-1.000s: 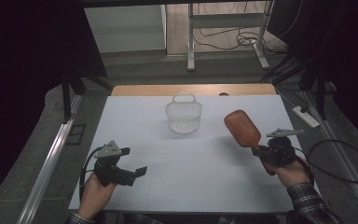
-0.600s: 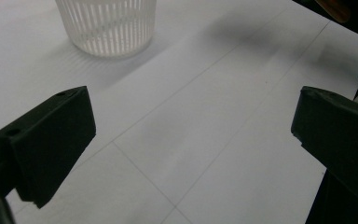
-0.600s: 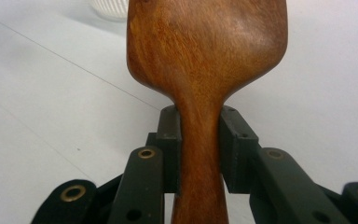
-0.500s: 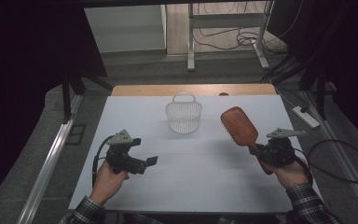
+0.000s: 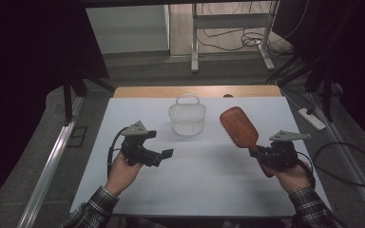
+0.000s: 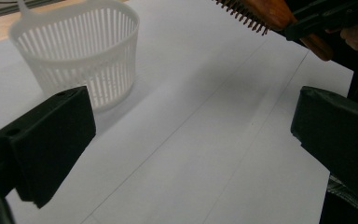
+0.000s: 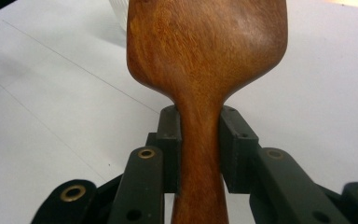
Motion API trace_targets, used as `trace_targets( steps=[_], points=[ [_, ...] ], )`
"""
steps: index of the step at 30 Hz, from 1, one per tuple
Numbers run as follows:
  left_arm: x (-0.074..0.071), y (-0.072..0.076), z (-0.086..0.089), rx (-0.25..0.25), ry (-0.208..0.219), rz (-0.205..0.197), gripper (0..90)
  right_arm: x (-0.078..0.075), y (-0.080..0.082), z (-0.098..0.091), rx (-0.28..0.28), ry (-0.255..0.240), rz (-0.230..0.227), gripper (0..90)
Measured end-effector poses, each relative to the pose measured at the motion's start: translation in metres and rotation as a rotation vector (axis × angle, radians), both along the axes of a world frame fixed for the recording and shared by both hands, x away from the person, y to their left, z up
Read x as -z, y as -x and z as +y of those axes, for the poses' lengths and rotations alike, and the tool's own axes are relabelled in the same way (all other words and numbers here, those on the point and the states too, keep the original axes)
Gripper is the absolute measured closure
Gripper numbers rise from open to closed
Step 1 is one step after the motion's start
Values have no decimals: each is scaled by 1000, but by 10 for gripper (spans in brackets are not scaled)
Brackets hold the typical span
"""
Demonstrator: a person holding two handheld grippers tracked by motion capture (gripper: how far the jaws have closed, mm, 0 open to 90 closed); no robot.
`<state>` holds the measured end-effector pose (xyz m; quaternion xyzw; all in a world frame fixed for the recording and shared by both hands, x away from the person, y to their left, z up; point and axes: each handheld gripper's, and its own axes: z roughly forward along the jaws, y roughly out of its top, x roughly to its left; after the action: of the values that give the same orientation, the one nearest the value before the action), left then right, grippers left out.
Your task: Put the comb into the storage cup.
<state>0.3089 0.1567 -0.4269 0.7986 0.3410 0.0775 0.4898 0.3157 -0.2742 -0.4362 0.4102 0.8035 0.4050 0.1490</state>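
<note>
A wooden hairbrush [image 5: 238, 127] is held above the white table [image 5: 195, 190] at the right, with its head tilted up and to the left. My right gripper [image 5: 260, 153] is shut on its handle; the right gripper view shows the jaws clamped on the narrow neck of the brush [image 7: 205, 51]. A white slatted basket [image 5: 187, 118] stands upright at the back middle of the table. My left gripper [image 5: 161, 154] is held at the left, open and holding nothing, pointing right. Between its wide jaws [image 6: 193, 126] lies bare table, with the basket [image 6: 81, 51] at upper left and the brush bristles [image 6: 249, 16] at upper right.
A wooden strip [image 5: 195, 91] runs along the table's far edge. A metal rail [image 5: 47, 166] borders the left side. On the floor at the right lie a power strip [image 5: 310, 118] and cables [image 5: 347, 161]. Dark curtains hang on both sides.
My left gripper has moved forward and to the right, toward the table's middle, staying open. The right gripper has carried the brush slightly to the left.
</note>
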Motion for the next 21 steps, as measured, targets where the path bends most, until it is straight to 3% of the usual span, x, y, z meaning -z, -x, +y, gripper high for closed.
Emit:
trace_targets(
  steps=[21],
  points=[
    [-18,-29,-38,53,2,-12,0,-6,5,16,-44,-49,-38,722]
  ],
)
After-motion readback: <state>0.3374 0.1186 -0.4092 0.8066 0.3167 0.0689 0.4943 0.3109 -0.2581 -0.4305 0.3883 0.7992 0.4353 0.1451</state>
